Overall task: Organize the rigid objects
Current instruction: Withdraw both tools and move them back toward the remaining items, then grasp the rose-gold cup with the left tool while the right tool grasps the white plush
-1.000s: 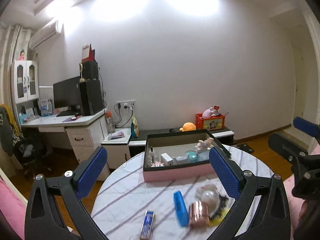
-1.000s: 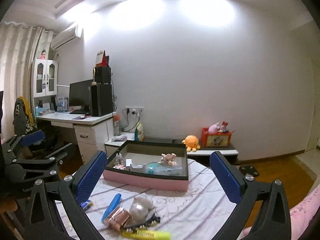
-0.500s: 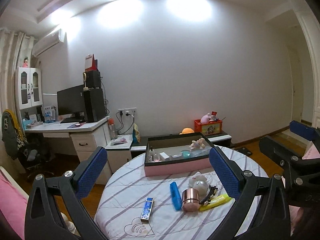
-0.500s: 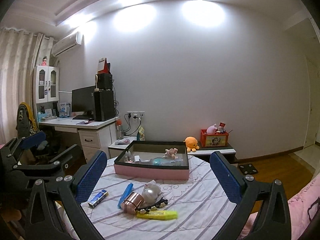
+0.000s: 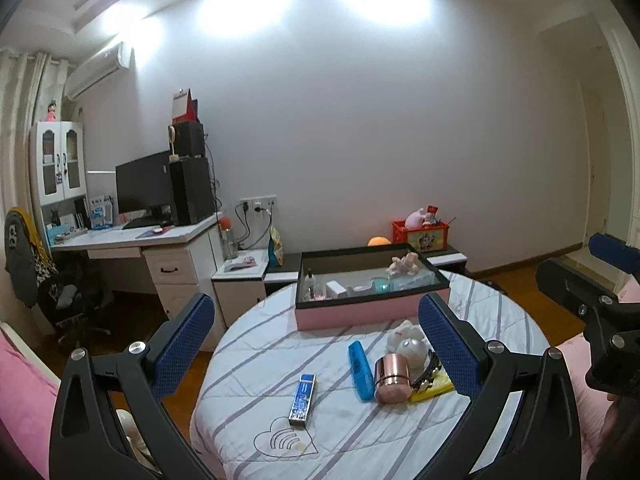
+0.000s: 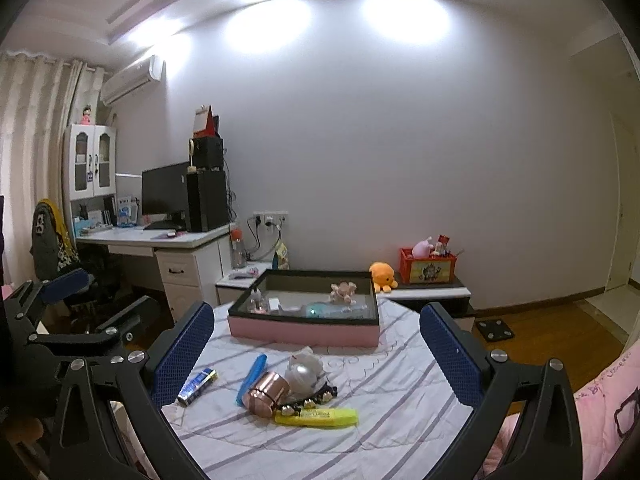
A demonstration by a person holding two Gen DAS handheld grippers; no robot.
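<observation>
Both claws wide open, nothing held: left claw (image 5: 316, 344); right claw (image 6: 316, 344); both hover above near edge of round worktop (image 5: 500, 320). Pink tray (image 5: 372, 314) at far side; copper cup (image 5: 392, 378), blue case (image 5: 360, 364), yellow marker (image 6: 316, 417), blue tube (image 5: 303, 400) lie loose nearer.

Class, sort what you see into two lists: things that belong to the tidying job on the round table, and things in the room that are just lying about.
Belongs to the job:
pink box
copper cup
blue case
yellow marker
small blue box
left gripper and right gripper, both open and empty

Just lying about:
orange plush toy
red toy crate
monitor
desk
</observation>
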